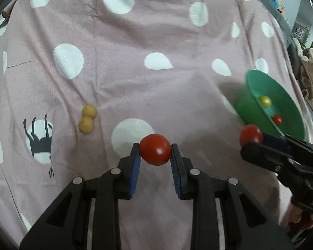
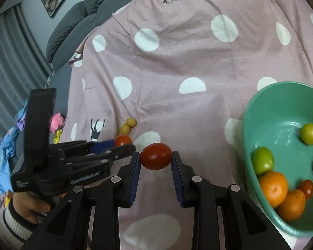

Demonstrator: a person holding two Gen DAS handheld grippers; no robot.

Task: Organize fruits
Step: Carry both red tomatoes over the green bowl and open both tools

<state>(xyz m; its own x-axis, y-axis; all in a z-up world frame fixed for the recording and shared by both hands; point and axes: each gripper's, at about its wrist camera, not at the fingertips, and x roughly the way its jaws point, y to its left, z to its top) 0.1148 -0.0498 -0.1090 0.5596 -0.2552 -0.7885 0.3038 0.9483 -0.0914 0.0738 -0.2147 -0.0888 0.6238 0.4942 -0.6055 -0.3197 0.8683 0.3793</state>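
My left gripper (image 1: 155, 153) is shut on a red tomato (image 1: 155, 152), held above the pink dotted bedspread (image 1: 135, 73). My right gripper (image 2: 155, 157) is shut on another red tomato (image 2: 156, 156). The right gripper also shows at the right of the left wrist view with its tomato (image 1: 251, 135). The left gripper shows at the left of the right wrist view with its tomato (image 2: 123, 140). A green bowl (image 2: 260, 112) to the right holds oranges (image 2: 274, 188), green fruits (image 2: 262, 160) and small red ones. Two small yellow fruits (image 1: 87, 119) lie on the bedspread to the left.
Grey pillows (image 2: 73, 27) and a framed picture lie at the far left of the bed. Colourful packets and a pink object (image 2: 57, 123) sit past the bed's left edge. A brown cloth heap (image 1: 311, 83) lies beyond the bowl.
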